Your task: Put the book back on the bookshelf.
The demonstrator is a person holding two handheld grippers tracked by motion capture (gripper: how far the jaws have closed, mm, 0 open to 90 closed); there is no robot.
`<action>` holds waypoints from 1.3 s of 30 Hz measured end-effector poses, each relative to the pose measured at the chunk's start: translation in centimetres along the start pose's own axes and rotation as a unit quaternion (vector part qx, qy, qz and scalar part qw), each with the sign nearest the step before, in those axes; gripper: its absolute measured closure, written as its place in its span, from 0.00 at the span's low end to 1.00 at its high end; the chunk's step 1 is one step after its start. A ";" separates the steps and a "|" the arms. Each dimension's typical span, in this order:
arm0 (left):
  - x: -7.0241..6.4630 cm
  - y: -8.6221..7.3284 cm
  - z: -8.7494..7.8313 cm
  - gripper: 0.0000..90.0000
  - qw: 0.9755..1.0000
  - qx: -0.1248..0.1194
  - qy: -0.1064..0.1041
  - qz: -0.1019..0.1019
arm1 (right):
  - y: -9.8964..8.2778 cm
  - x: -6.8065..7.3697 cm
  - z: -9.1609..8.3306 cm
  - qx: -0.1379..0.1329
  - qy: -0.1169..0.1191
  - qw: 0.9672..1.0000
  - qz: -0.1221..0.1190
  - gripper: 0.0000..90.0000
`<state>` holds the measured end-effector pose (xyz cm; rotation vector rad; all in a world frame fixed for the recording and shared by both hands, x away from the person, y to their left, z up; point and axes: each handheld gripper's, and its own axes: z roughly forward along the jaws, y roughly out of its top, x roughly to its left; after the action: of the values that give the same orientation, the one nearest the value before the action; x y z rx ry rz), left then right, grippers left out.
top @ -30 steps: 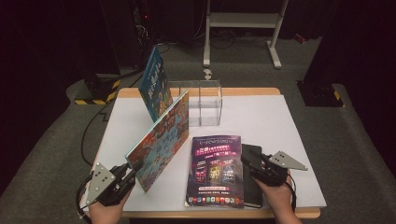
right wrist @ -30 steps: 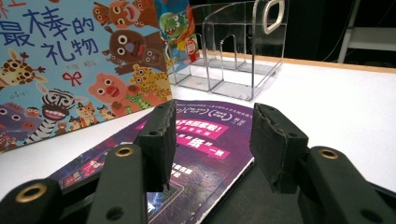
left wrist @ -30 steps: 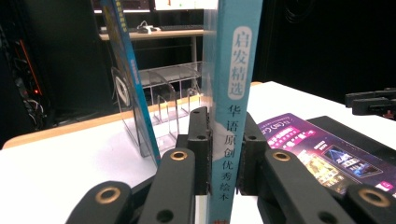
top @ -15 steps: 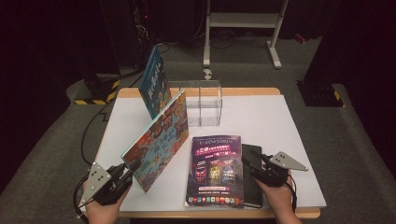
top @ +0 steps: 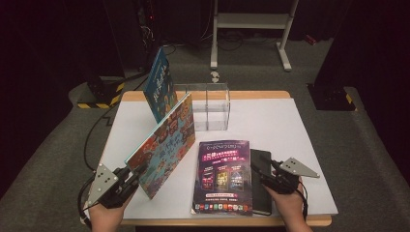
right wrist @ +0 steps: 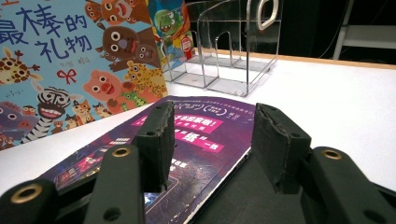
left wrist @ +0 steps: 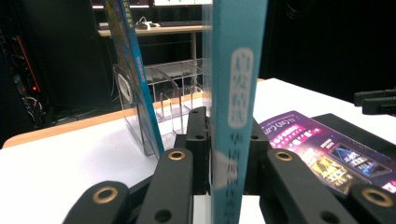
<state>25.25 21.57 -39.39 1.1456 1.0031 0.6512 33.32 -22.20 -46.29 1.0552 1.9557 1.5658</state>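
My left gripper (top: 129, 182) (left wrist: 225, 128) is shut on the near edge of a colourful picture book (top: 164, 145), whose teal spine (left wrist: 233, 93) stands upright between the jaws. The book leans up from the table toward a clear acrylic rack (top: 210, 104). A second blue book (top: 160, 89) stands at the rack's left end. A purple magazine (top: 223, 176) (right wrist: 187, 135) lies flat, overlapping a black notebook (top: 263, 179) (right wrist: 252, 196). My right gripper (top: 265, 175) (right wrist: 217, 126) is open, low over the magazine's right edge and the notebook, with nothing pressed between its pads.
The white table top (top: 280, 130) has bare room at the right and behind the magazine. Its wooden front edge (top: 193, 222) runs just before my hands. Cables (top: 96, 140) trail on the floor at the left, and a metal stand (top: 251, 21) is behind the table.
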 end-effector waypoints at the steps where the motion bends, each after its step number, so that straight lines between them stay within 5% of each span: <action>1: 0.1 0.1 0.2 0.87 1.000 0.001 -0.001 0.000 | 0.0 0.0 0.0 0.000 0.000 1.000 0.000 0.54; 19: 0.1 0.1 3.1 0.83 1.000 0.016 -0.004 -0.017 | -0.2 -0.2 -0.2 0.002 0.000 1.000 0.002 0.54; 27: -0.1 0.2 3.7 0.79 1.000 0.006 -0.001 -0.003 | -0.3 -0.2 -0.3 0.004 0.000 1.000 0.002 0.54; 35: -0.2 0.1 3.7 0.89 1.000 -0.001 -0.003 -0.006 | -0.4 -0.2 -0.3 0.004 0.000 1.000 0.004 0.54; 39: -0.8 -0.1 3.8 0.90 1.000 0.000 -0.009 0.010 | -0.4 -0.2 -0.2 0.004 0.002 1.000 0.005 0.54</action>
<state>28.32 19.18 -38.89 1.1607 0.9766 0.6559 33.14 -22.50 -46.60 1.0668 1.9633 1.5673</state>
